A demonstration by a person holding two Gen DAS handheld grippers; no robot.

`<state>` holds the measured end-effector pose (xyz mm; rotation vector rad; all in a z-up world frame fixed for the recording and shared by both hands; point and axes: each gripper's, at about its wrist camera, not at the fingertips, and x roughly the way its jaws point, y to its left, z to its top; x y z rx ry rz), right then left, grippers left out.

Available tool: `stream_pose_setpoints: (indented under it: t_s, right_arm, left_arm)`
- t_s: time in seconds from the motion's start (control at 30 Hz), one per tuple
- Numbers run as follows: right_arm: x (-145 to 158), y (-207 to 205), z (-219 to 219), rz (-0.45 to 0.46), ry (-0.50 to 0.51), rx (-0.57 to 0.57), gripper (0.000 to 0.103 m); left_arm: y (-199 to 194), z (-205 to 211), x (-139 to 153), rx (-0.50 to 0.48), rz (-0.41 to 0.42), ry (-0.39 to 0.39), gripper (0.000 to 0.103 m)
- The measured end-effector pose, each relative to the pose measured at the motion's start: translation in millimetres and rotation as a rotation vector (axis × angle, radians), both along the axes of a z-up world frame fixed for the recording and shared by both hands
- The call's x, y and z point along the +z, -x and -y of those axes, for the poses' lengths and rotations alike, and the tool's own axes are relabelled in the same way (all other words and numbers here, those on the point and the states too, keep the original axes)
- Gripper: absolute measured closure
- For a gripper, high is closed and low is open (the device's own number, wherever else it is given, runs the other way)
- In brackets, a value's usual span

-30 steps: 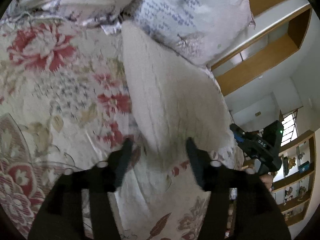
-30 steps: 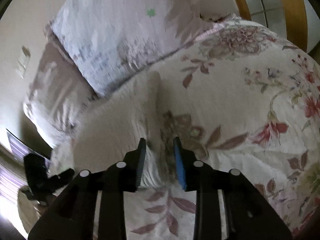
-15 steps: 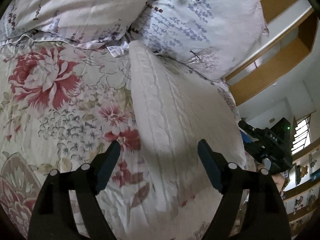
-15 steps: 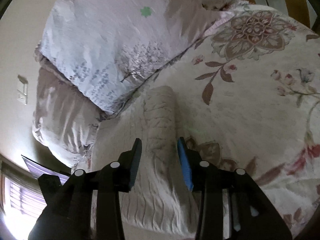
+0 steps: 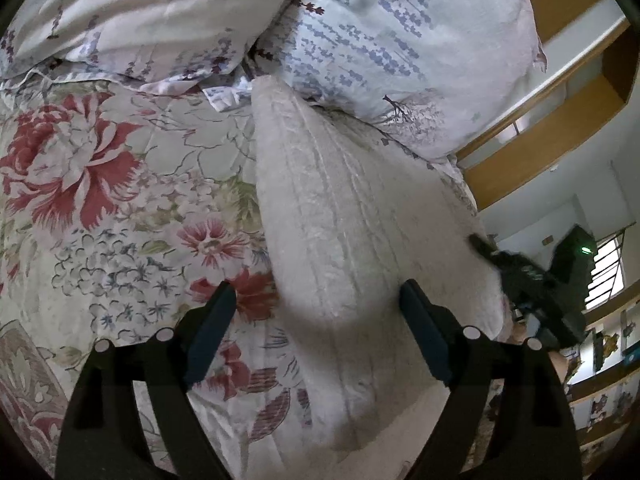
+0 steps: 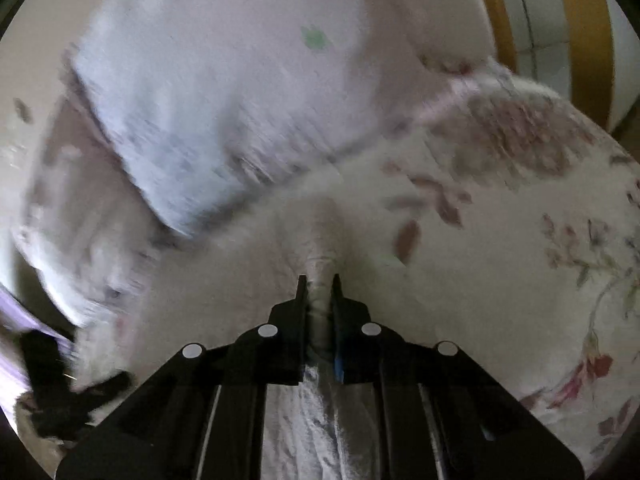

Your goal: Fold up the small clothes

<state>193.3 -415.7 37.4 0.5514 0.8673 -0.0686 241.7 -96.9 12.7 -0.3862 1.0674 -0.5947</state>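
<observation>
Because its two fingers are pinched onto a bunched ridge of white fabric, the right gripper has a firm hold of the knitted garment, probably so that this edge can be lifted and carried across for a fold. The cloth gathers into a narrow pleat between the closed fingers and fans out beyond them, which suggests it is under some pull. That view is blurred, so little more can be read from it.

The left gripper hangs above the same garment with its fingers spread wide and nothing between them. It straddles the near end of the knit without touching it, as far as I can tell, and seems placed to take a second hold or pin the cloth down.

The garment lies lengthwise on the floral bedspread, its far end tucked against the patterned pillows at the head of the bed. Keeping it flat on the bed gives a surface to crease against. Wooden shelving stands beyond the pillows. The fold looks only just begun.
</observation>
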Motion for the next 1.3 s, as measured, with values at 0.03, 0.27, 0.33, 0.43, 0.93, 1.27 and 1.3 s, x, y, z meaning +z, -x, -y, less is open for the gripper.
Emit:
stream_pose_setpoints:
  t_s: [0.03, 0.27, 0.33, 0.43, 0.93, 1.27, 1.3]
  right_arm:
    - [-8, -2, 1, -0.029, -0.003, -0.005, 0.093]
    - [4, 3, -4, -0.016, 0.081, 0.0, 0.077]
    - [17, 11, -7, 0.03, 0.13, -0.01, 0.075]
    - [36, 20, -17, 0.11, 0.18, 0.016, 0.075]
    - [1, 11, -49, -0.005, 0.226, 0.161, 0.065]
    - [-5, 12, -40, 0.001, 0.172, 0.153, 0.064]
    - [-5, 12, -39, -0.001, 0.162, 0.152, 0.064]
  left_arm:
    - [2, 1, 0, -0.003, 0.01, -0.013, 0.018]
    - [7, 7, 4, -0.004, 0.085, -0.102, 0.015]
    - [8, 9, 5, -0.003, 0.098, -0.122, 0.014]
    - [9, 9, 6, -0.003, 0.106, -0.138, 0.014]
    - [8, 11, -2, -0.004, 0.088, -0.146, 0.008]
    - [5, 12, -6, -0.009, 0.057, -0.124, 0.006]
    - [4, 12, -7, -0.01, 0.056, -0.123, 0.006]
